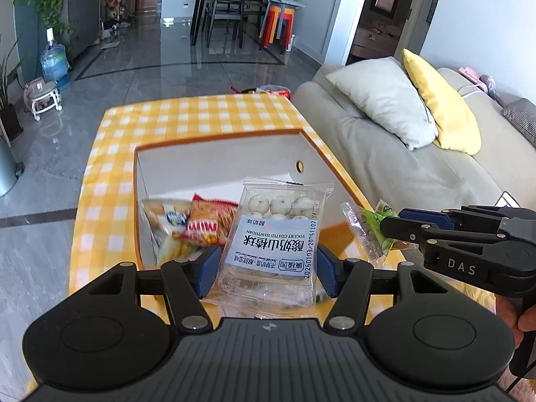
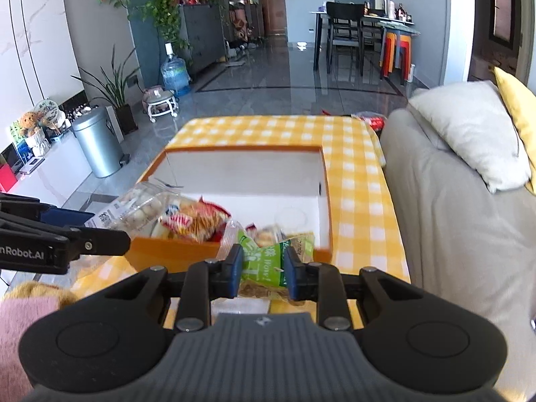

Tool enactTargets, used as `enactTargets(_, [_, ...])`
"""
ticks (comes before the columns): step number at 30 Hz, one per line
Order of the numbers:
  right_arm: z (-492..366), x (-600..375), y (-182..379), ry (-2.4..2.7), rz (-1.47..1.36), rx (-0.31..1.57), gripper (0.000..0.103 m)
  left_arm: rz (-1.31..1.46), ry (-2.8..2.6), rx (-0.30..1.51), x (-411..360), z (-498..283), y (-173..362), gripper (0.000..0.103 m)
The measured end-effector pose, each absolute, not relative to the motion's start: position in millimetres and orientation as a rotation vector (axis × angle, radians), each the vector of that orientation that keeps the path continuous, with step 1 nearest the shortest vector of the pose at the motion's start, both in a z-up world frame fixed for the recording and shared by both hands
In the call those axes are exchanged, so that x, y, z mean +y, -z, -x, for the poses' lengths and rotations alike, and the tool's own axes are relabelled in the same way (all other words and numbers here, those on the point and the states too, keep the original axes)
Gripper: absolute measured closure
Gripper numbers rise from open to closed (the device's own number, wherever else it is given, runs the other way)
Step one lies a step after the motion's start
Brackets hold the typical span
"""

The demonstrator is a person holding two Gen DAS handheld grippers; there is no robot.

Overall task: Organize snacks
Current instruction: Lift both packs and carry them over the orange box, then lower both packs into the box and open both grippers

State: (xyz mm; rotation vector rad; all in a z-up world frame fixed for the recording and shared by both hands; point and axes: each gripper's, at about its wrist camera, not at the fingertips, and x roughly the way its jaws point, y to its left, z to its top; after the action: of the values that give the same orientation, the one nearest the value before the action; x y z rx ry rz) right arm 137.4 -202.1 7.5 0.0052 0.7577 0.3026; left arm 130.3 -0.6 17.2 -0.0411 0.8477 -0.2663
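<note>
My left gripper (image 1: 268, 273) is shut on a clear packet of white yogurt-coated hawthorn balls (image 1: 278, 231), held above the near edge of an orange-rimmed white box (image 1: 217, 139). In the box lie a red snack packet (image 1: 207, 222) and a pale biscuit packet (image 1: 164, 217). My right gripper (image 2: 263, 269) is shut on a green snack packet (image 2: 264, 259), held over the near right corner of the box (image 2: 244, 149). Each gripper shows in the other view: the right gripper (image 1: 402, 231) with its green packet (image 1: 372, 231), and the left gripper (image 2: 110, 234) with its clear packet (image 2: 137, 206).
The box stands on a table with a yellow checked cloth (image 1: 201, 110). A grey sofa (image 1: 402, 167) with a pale pillow and a yellow one flanks the table's right side. A red wrapper (image 2: 375, 120) lies past the far right corner. A metal bin (image 2: 95, 144) stands on the floor at left.
</note>
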Motion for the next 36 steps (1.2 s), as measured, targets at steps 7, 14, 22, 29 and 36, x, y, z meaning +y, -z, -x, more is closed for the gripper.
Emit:
enactTargets(7, [-173.1,-191.4,-10.2,-0.314,0.015,0.747,0.081,0.026,0.234,0.845,0.3,-160.8,-17.3,0.034])
enactTargets(14, [-212.0,-180.6,-2.5,-0.315,0.039,0.760,0.081,0.000,0.192,0.861,1.2,-197.0,-9.4,0.034])
enactTargets(22, [-259.8,-170.4,19.1,-0.331,0.051,0.805,0.082,0.019,0.215,0.921,1.5,-239.2,12.5,0.034])
enactTargets(29, [-301.0,-154.9,50.4,-0.371,0.079,0.899,0.082,0.017,0.224,0.999,-1.3,-273.8,40.2,0.034])
enactTargets(36, [-328.7,-136.9,74.4,-0.391,0.164,0.945,0.083,-0.015,0.212,1.041,-5.8,-303.5,54.7,0.034])
